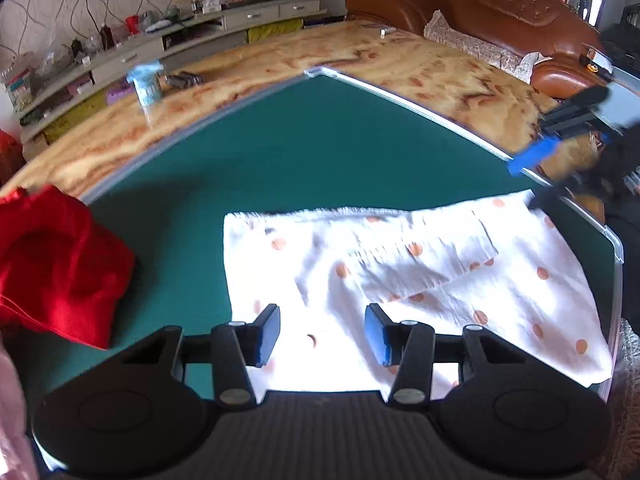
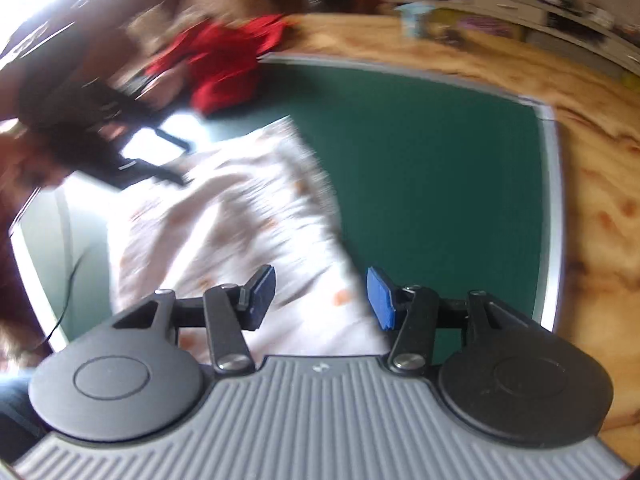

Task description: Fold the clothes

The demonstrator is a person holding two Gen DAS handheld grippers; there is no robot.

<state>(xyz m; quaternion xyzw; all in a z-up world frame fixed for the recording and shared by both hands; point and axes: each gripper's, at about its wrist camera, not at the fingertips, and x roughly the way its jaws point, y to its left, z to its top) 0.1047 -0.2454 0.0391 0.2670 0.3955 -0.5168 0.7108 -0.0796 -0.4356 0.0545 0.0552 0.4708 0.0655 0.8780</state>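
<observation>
A white garment with orange dots (image 1: pixel 420 272) lies spread on the green mat (image 1: pixel 300 148), one part folded over its middle. My left gripper (image 1: pixel 322 334) is open and empty, just above the garment's near edge. My right gripper (image 2: pixel 322 298) is open and empty, over the garment's (image 2: pixel 240 216) right edge; that view is motion-blurred. The right gripper also shows in the left wrist view (image 1: pixel 560 140) at the far right, above the garment's far corner. The left gripper shows in the right wrist view (image 2: pixel 152 156) at the garment's far left, blurred.
A red garment (image 1: pixel 56 264) lies bunched at the mat's left edge, and also shows in the right wrist view (image 2: pixel 224 64). The mat rests on a marbled tan table (image 1: pixel 400 56) with a small blue-capped bottle (image 1: pixel 146 84). A brown sofa (image 1: pixel 500 12) stands behind.
</observation>
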